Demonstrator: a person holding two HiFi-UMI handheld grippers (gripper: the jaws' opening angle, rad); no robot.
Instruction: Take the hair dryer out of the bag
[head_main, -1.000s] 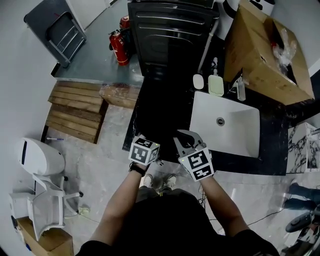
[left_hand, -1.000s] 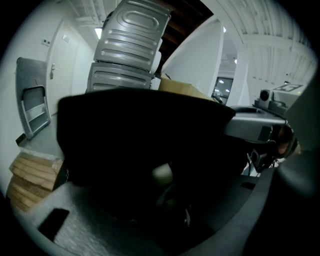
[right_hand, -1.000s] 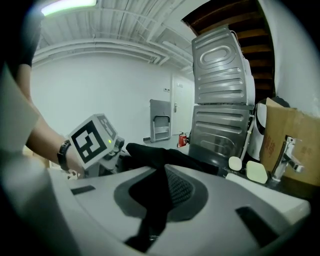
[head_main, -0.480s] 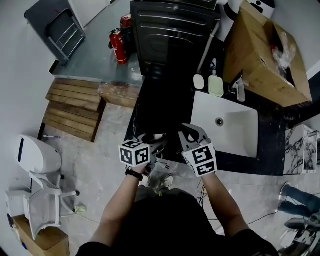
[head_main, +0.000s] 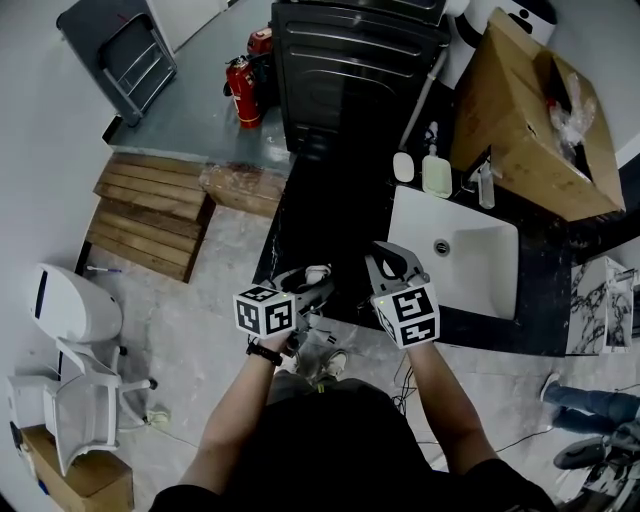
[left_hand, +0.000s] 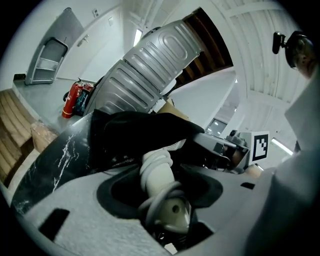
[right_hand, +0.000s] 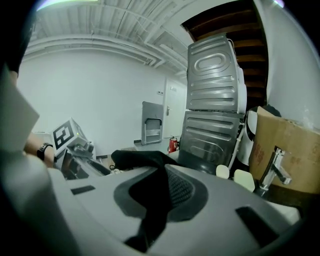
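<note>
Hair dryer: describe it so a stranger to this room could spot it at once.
Find the black marbled counter left of the white sink. At its near edge the right tool pinches a black bag; the hair dryer pokes from it, gripped by the left tool. Unlike the black fabric around it, it is white, cord wound round its handle.

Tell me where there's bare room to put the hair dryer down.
The black counter between the washer and the sink is bare. Crowded: soap bottle and faucet behind the sink, cardboard box on the right.
</note>
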